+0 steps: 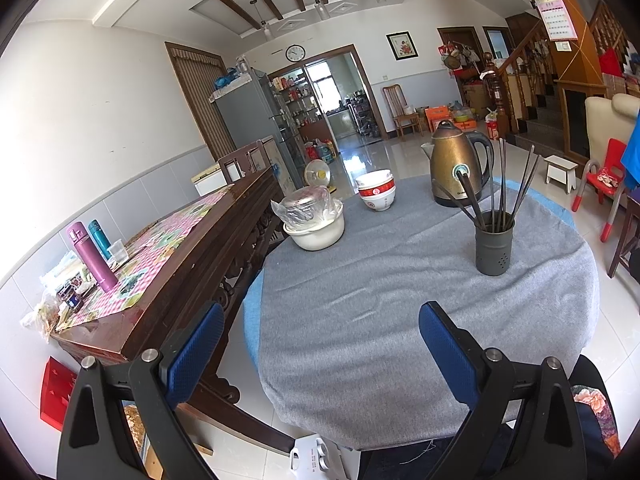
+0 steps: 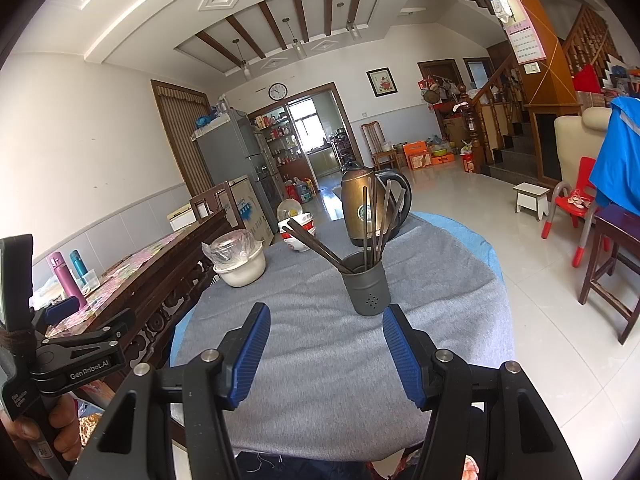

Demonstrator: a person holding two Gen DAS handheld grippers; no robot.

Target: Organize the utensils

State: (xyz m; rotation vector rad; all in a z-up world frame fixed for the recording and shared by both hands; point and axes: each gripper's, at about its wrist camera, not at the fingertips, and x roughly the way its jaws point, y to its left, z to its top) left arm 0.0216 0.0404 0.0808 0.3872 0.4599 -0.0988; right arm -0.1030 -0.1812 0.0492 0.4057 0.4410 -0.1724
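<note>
A dark grey utensil holder (image 1: 494, 248) stands on the round table's grey cloth (image 1: 380, 320), with several dark chopsticks (image 1: 500, 184) standing in it. In the right wrist view the holder (image 2: 369, 289) and chopsticks (image 2: 374, 220) sit just beyond my right gripper (image 2: 326, 324). My left gripper (image 1: 320, 320) is open and empty over the near part of the table, left of the holder. My right gripper is open and empty. The left gripper's body (image 2: 60, 356) shows at the left edge of the right wrist view.
A bronze kettle (image 1: 456, 168) stands behind the holder. Stacked red-and-white bowls (image 1: 376, 190) and a white pot with a plastic-wrapped lid (image 1: 314, 222) sit at the table's far left. A dark wooden side table (image 1: 168, 256) with flasks adjoins the left.
</note>
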